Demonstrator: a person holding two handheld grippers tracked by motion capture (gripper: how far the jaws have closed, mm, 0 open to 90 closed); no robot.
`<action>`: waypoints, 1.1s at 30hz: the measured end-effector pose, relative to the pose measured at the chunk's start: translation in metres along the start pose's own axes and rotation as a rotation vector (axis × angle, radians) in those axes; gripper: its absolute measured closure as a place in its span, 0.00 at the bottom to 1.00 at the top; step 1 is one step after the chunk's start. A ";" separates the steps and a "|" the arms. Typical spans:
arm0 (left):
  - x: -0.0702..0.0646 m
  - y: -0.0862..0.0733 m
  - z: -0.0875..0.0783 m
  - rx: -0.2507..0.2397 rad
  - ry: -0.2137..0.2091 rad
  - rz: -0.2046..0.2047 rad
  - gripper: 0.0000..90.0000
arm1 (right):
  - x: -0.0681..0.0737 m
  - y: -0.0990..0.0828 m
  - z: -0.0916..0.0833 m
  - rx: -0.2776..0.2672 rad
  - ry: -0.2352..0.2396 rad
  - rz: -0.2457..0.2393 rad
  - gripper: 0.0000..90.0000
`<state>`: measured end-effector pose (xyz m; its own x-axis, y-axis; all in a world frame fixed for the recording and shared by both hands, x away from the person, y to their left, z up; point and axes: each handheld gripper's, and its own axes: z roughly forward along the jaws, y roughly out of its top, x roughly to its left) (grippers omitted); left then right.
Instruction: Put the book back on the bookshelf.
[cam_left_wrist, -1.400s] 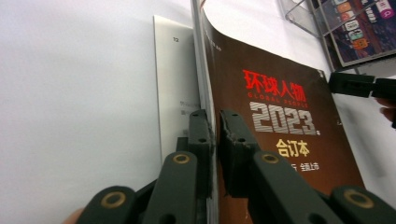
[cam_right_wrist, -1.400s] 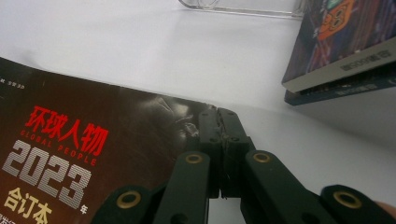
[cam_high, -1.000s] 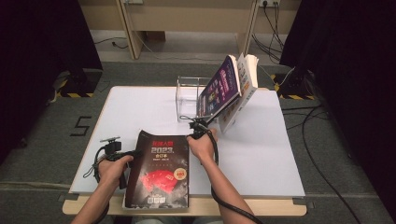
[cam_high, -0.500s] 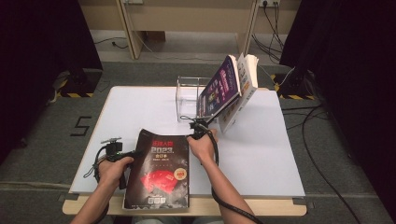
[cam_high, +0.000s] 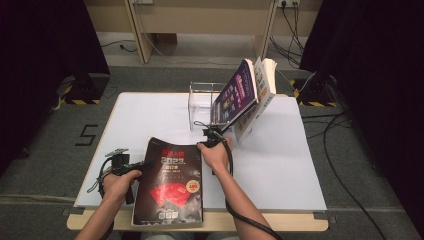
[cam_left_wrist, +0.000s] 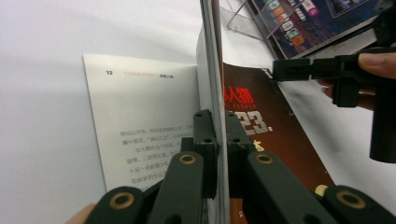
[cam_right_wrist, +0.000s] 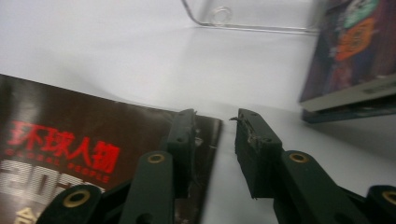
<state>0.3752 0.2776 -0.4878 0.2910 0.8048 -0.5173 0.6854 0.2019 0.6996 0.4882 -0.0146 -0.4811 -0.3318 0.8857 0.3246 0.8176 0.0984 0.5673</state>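
Observation:
A dark magazine (cam_high: 170, 185) with red print lies at the table's near edge between my hands. My left gripper (cam_high: 140, 164) is at its left edge. In the left gripper view that gripper (cam_left_wrist: 215, 126) is shut on the lifted cover, seen edge-on, with a printed page (cam_left_wrist: 140, 121) lying open to its left. My right gripper (cam_high: 211, 136) sits at the magazine's far right corner. Its jaws (cam_right_wrist: 215, 122) have just been opening and stand apart. The magazine's corner (cam_right_wrist: 205, 128) lies by the left jaw with no pad pressing on it.
Two books (cam_high: 242, 92) lean in a clear acrylic stand (cam_high: 200, 102) at the back of the white table (cam_high: 280, 165), just beyond my right gripper. Cables trail from both grippers. Dark curtains and floor cables surround the table.

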 end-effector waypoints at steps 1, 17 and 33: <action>0.000 0.000 0.000 -0.002 -0.003 0.002 0.96 | 0.001 0.000 0.001 -0.002 0.006 -0.002 0.73; -0.001 0.000 -0.002 -0.019 -0.044 0.026 0.96 | 0.007 0.005 0.006 0.041 0.036 -0.050 0.60; 0.004 -0.002 0.002 0.002 -0.020 0.029 0.96 | 0.010 0.008 0.007 0.059 0.013 -0.086 0.61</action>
<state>0.3768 0.2793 -0.4920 0.3245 0.7988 -0.5066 0.6775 0.1775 0.7138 0.4952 -0.0021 -0.4785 -0.4079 0.8668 0.2869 0.8121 0.2007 0.5479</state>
